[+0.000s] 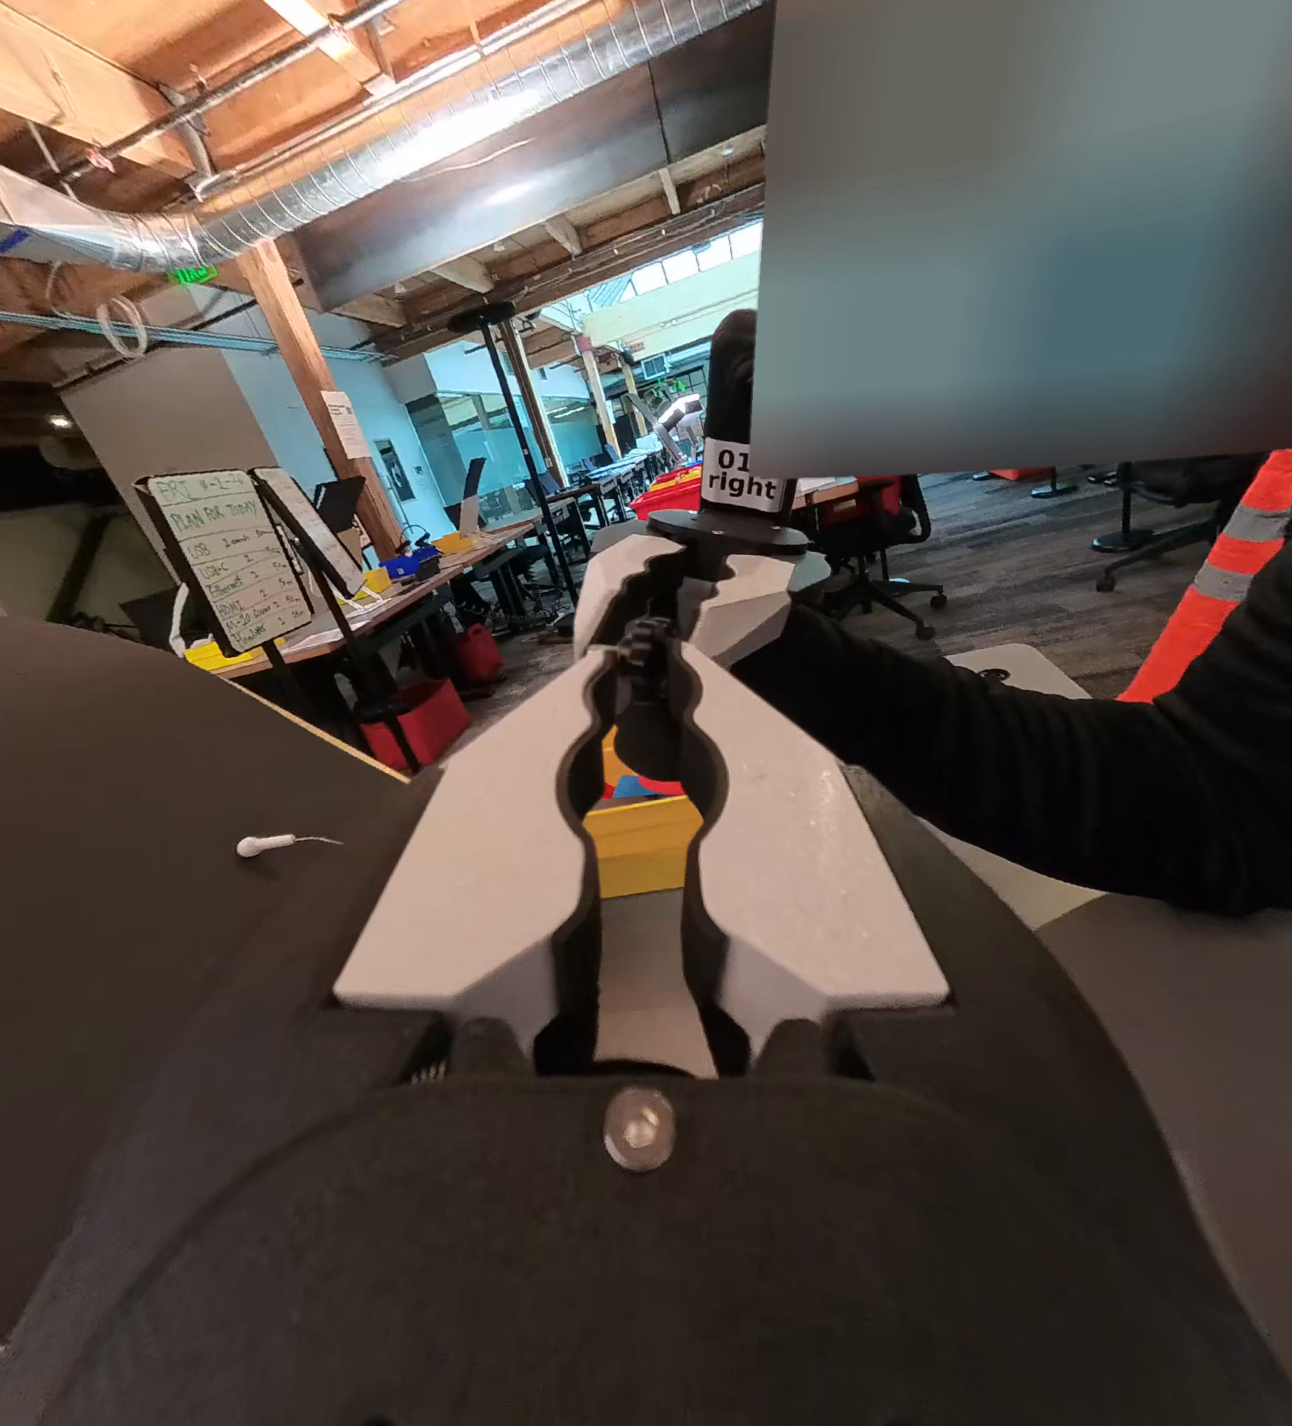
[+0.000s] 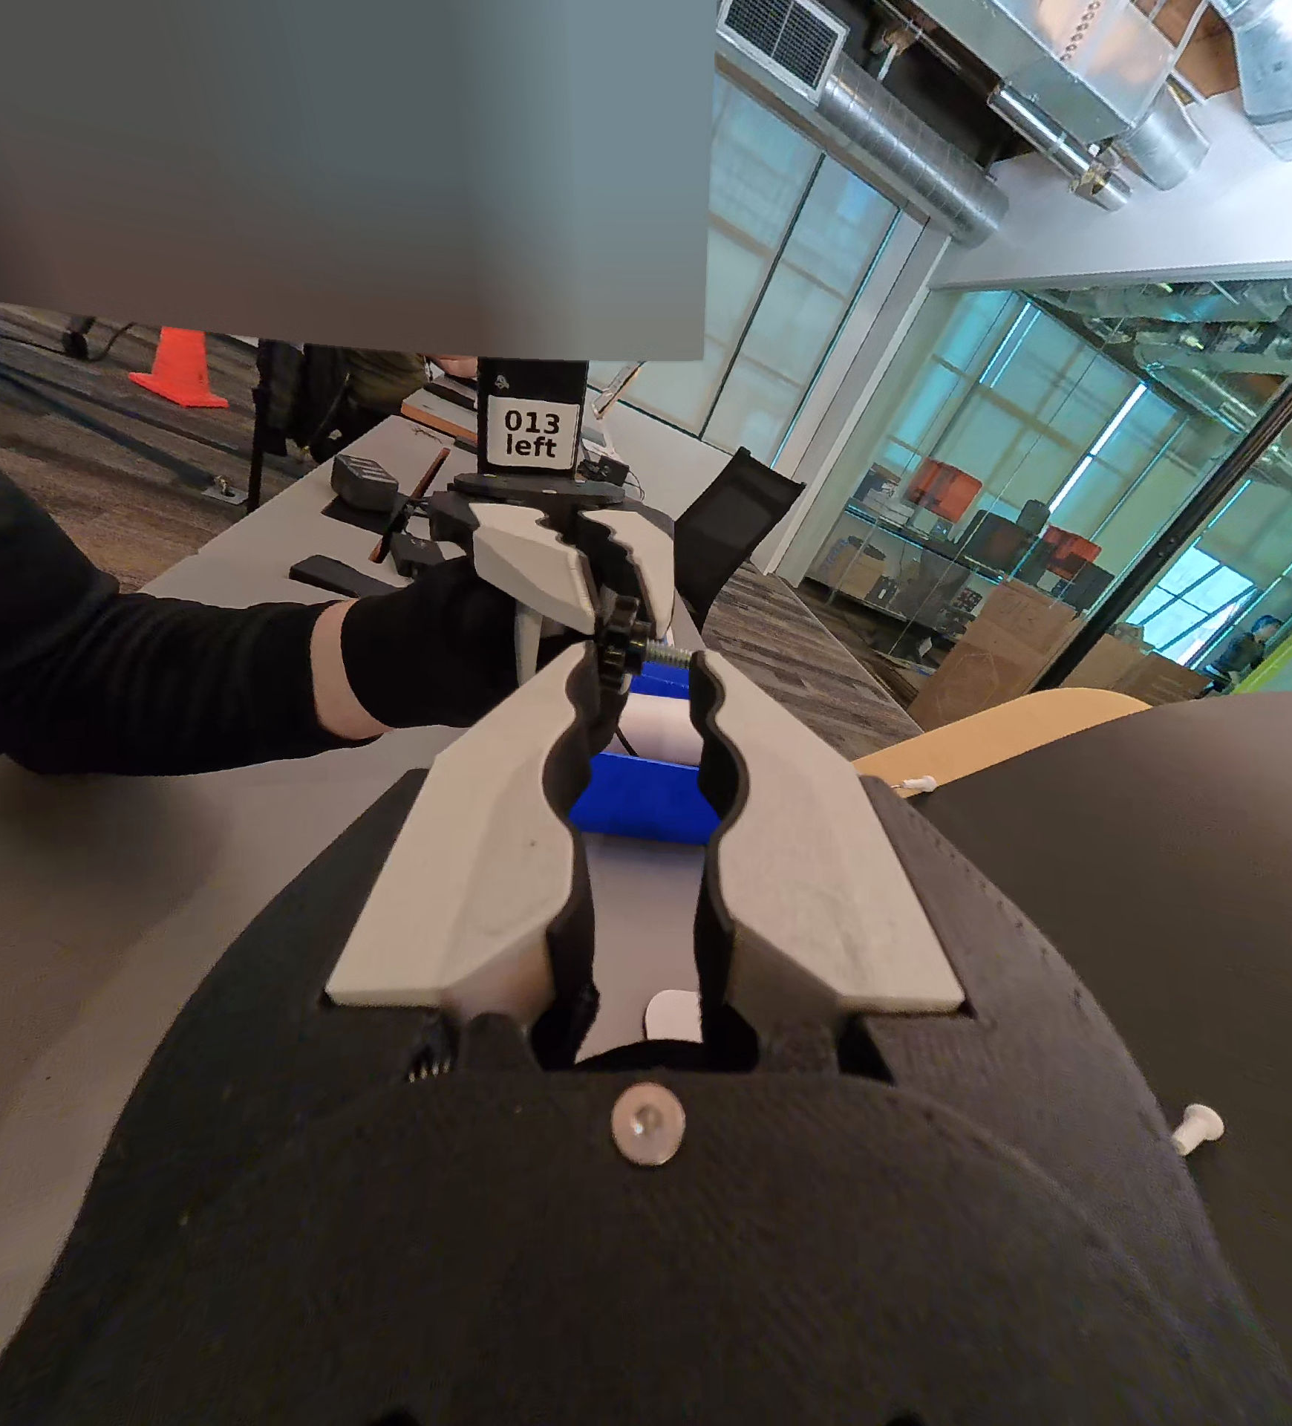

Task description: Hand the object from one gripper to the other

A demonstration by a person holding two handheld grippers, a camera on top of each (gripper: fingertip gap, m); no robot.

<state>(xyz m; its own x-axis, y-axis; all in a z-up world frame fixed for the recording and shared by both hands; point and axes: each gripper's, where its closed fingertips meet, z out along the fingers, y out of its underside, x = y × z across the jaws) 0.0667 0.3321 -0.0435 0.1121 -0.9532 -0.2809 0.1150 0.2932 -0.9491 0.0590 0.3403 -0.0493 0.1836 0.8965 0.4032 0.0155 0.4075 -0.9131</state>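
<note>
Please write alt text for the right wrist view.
The right tongs and left tongs meet tip to tip around a black knob with a threaded screw. Below lie a blue bin and grey table.

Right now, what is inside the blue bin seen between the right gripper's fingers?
A white roll-shaped item lies in the blue bin. The right gripper covers both ends of the bin with its fingers, and the near wall hides the floor, so anything else inside cannot be seen.
</note>
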